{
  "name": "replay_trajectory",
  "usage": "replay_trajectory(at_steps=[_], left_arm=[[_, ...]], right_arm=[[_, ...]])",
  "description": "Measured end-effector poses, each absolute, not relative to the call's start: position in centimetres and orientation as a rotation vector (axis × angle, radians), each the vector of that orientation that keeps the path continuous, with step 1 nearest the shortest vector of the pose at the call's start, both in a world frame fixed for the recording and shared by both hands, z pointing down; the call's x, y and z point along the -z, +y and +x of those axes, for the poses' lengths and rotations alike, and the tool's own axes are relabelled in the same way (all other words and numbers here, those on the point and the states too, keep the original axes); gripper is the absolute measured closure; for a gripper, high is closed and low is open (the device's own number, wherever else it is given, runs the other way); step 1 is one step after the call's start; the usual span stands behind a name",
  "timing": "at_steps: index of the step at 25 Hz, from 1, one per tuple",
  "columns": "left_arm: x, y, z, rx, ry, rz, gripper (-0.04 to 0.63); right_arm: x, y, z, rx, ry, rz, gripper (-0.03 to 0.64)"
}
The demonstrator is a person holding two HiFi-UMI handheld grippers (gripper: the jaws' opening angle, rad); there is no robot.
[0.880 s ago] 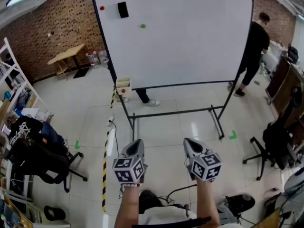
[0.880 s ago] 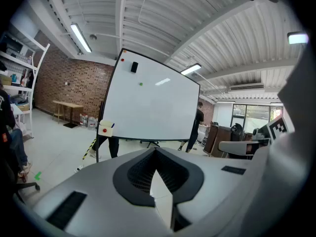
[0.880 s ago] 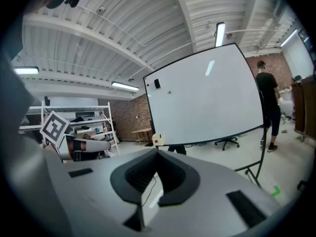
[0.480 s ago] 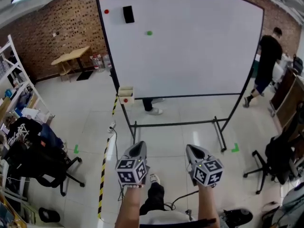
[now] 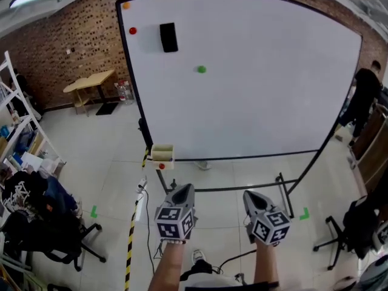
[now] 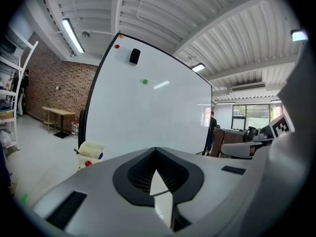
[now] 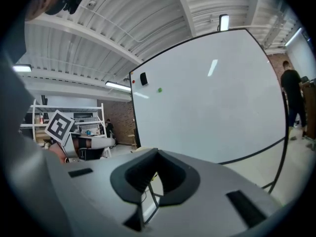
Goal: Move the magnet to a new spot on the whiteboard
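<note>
The whiteboard stands on a wheeled frame ahead of me. High on its left part sit a green magnet, a red magnet, an orange magnet and a black eraser. My left gripper and right gripper are held side by side low in the head view, well short of the board, both shut and empty. The left gripper view has the green magnet far above its gripper. The right gripper view shows the green magnet beyond its gripper.
A small white holder hangs at the board's lower left corner. The stand's black legs reach toward me. Yellow-black tape runs along the floor. Office chairs, a wooden table and a person surround the area.
The whiteboard has grown larger and nearer in the head view as I walk toward it. Both grippers stay shut and sit slightly lower in frame. The person at right has moved away rightward.
</note>
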State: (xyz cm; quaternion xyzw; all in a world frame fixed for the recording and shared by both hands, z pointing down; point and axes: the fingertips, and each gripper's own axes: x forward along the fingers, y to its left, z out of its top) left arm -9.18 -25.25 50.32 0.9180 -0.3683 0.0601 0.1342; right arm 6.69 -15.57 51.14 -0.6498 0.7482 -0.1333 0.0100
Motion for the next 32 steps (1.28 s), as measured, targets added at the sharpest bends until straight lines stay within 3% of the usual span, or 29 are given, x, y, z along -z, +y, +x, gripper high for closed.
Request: replay_trajectory(at_steps=[15,25,26,28,32], left_arm=[[-49.5,-40.7,-3.4,-0.18,-1.099,2.684,0.595],[-39.0,-46.3,3.1,-0.167,-1.35,2.828,0.591],[-37.6,-46.9,3.6,-0.171,-1.38,2.846,0.585],[-34.5,-48.4,4.3,-0.179,-1.452,2.877,0.453],[-28.9,-51.5,6.0,-0.122,-1.598,2.908,0.43]], right_arm=[[-51.8,-31.6,10.6,0.456,2.458,-1.97,0.606],[-48.9,-32.0,17.1,0.402,2.514,-1.841,0.606],[-48.7,-31.7,17.6,0.396,2.51,-1.836,0.606],[-48.3,-31.5,18.4,0.383,2.504,-1.821,0.606],[-47.6,-31.2,20.2,0.356,2.496,-1.809,0.606]])
